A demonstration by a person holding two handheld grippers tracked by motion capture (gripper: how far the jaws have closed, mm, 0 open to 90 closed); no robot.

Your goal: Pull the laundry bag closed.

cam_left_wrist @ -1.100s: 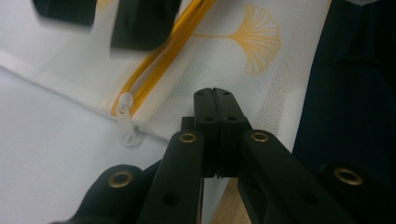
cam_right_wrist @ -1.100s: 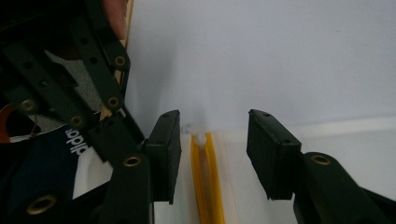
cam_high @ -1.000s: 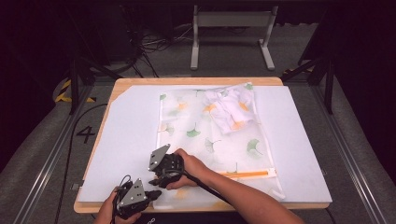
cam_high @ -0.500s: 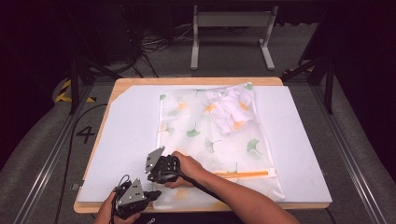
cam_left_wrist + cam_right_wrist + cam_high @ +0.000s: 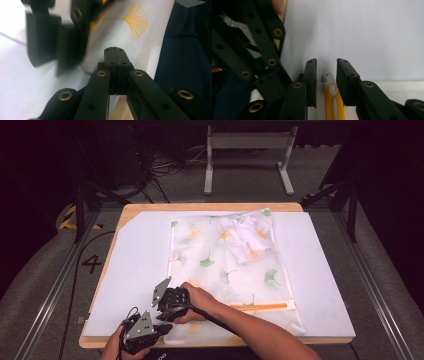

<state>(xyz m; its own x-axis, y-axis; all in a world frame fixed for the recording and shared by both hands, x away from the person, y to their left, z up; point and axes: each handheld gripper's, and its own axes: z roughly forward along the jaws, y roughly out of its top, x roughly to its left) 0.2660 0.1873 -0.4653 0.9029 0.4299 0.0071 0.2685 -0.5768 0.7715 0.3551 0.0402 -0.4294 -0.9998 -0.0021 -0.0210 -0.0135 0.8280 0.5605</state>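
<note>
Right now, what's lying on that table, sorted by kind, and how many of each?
Mesh zipper bags with a leaf print: 1
White garments inside the bag: 1
White table covers: 1
Hand-held grippers: 2, left gripper and right gripper
Total: 5

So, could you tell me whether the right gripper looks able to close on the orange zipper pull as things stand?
Probably yes: the right gripper is open, its jaws either side of the zipper pull on the mesh bag, with nothing between them.
</note>
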